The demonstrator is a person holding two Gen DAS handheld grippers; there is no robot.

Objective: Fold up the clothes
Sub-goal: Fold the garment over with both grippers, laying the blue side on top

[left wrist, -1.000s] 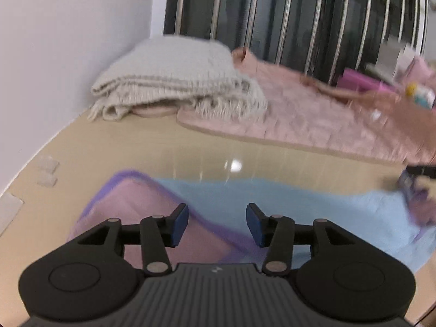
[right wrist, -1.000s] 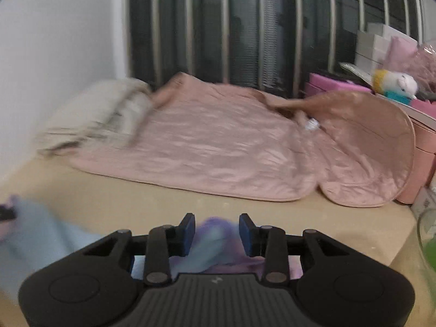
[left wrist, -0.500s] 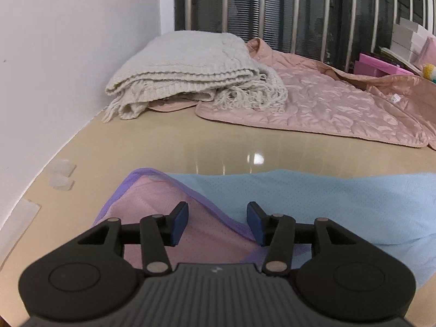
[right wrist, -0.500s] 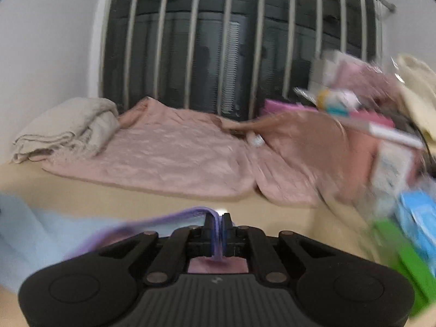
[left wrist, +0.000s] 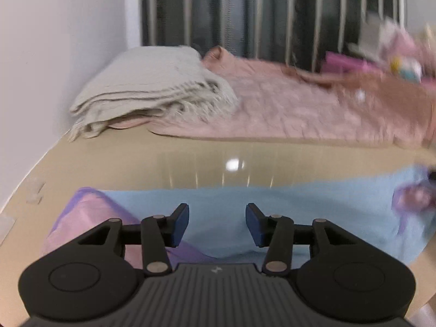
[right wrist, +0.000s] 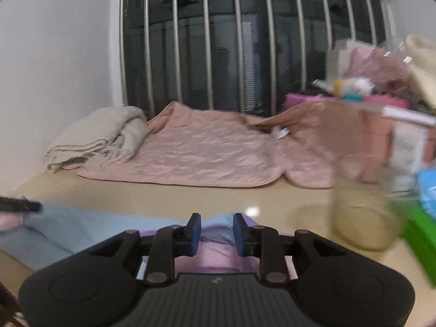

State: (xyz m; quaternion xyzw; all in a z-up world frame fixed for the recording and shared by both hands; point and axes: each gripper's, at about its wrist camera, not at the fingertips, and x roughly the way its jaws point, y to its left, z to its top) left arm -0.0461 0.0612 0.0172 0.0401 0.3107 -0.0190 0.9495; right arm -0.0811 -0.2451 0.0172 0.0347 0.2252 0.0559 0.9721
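Right tongs (right wrist: 214, 230): jaws opening, pads standing clear of the cloth; half a second ago they were clenched on the purple hem, which now lies slack between and below them.
Left tongs (left wrist: 217, 224): jaws apart, closing slightly, gripping nothing; much the same gap as in the earlier frames.
Garment (left wrist: 272, 212): light blue mesh cloth with a pink lining and purple edging, spread flat across the tan table (left wrist: 136, 163), stretching from under the left tongs toward the right tongs.
Change in the garment: the right end, lifted and bunched a second ago, is now down on the table; the pink corner (left wrist: 81, 218) at the left end lies just left of the left tongs, as before.
View from the right tongs: the blue cloth (right wrist: 81, 226) runs off to the left, where the tip of the left tongs shows dark at the edge.
Beyond: a pink quilt (right wrist: 196, 158) and a folded cream blanket (left wrist: 147, 95) near the wall, well apart from the garment.
Right side: a clear jar (right wrist: 362, 218) beside blurred clutter.
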